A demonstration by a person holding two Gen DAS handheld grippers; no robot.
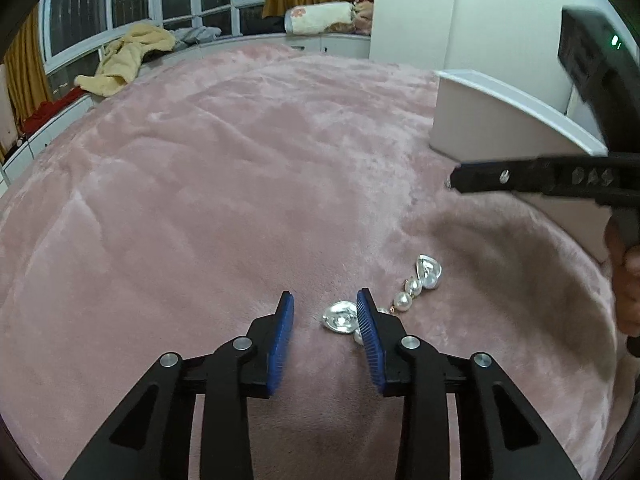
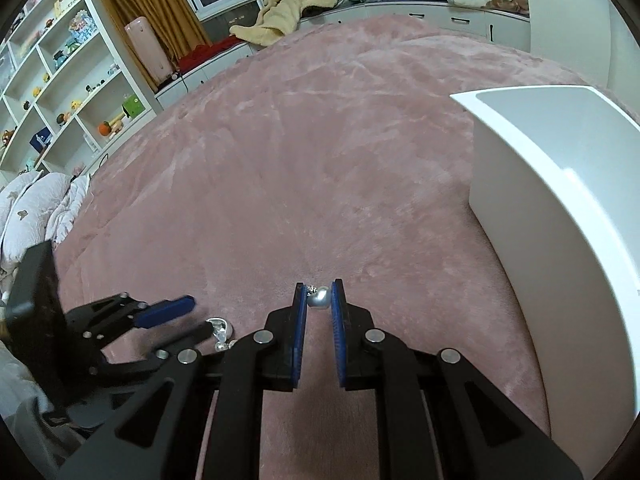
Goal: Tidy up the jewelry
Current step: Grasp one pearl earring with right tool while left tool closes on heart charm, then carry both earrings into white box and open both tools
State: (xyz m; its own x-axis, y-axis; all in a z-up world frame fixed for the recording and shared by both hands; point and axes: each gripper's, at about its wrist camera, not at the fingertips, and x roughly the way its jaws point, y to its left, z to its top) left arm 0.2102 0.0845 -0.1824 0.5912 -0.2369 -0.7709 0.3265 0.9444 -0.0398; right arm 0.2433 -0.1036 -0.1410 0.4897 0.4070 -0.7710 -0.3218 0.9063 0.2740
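- Right gripper [image 2: 319,296] has its jaws pinched on a pearl earring [image 2: 320,297]; best kept level going right to the white box [image 2: 560,184]
- Left gripper [image 1: 325,312] is wide open, empty, over the bed's remaining earrings [image 1: 412,292]

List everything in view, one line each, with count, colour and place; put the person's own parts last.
Heart-and-pearl earrings: two, silver and white, on the blanket by the left tongs.
Pearl piece: one, silver-white, pinched in the right tongs.
White box: one, on the blanket, at right.
Blanket: one, pink, underneath everything.
Robe: one, yellow, window ledge.
Shelves: white, far left.
Left tongs: black and blue, open.
Right tongs: black and blue, closed on the pearl piece.
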